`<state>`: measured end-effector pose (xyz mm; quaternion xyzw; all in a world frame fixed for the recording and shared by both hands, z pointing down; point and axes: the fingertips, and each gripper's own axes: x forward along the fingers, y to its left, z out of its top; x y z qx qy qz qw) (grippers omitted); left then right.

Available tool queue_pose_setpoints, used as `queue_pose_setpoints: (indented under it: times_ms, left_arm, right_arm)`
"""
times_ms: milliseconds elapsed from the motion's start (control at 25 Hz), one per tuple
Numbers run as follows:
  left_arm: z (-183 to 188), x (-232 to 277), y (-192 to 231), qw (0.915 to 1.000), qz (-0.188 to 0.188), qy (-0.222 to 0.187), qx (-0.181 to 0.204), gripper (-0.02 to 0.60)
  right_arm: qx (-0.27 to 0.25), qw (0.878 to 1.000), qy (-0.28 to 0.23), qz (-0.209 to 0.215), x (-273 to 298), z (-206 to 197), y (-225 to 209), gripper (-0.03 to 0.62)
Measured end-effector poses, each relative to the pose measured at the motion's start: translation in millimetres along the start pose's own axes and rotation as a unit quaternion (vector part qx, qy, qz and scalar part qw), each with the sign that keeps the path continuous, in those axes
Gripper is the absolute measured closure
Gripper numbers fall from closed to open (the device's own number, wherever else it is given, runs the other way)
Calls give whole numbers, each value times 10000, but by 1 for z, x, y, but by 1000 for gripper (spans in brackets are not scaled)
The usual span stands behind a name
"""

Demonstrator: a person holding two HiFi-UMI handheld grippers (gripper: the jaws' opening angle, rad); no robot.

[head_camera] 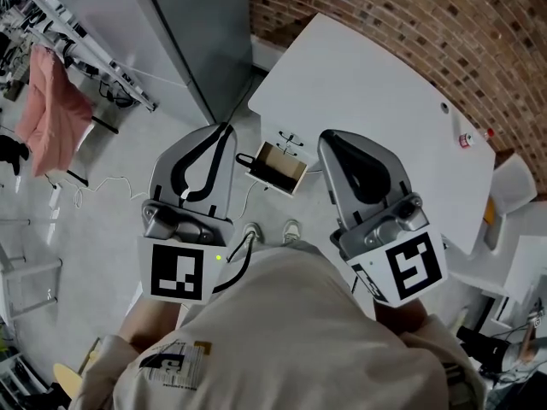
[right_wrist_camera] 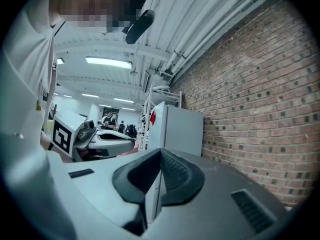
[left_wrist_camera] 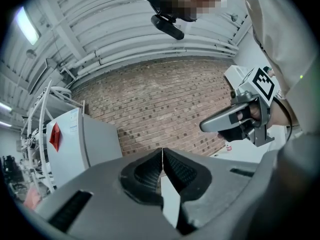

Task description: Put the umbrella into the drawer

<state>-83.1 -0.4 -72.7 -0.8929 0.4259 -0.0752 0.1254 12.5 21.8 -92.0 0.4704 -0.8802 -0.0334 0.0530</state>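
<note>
left gripper and right gripper sit mid-frame, jaws pressed together on nothing, held level, seemingly idling. no umbrella shows.

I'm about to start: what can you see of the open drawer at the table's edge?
Only the head view shows the drawer, small, seen between the left gripper and right gripper, touching neither. It seems pulled out from the white table's near edge: a shallow rectangular tray, open-topped, pale rim, tan wood-like inside that looks empty. A small dark piece, perhaps a handle, sticks out at its left.
</note>
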Motion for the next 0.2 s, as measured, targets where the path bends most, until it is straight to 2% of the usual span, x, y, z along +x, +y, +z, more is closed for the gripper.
queue_pose_setpoints:
  times_ms: [200]
  left_arm:
    - [5, 1, -5, 10000, -41, -49, 44, 568]
  right_arm:
    - [131, 9998, -167, 15, -6, 9, -2, 586]
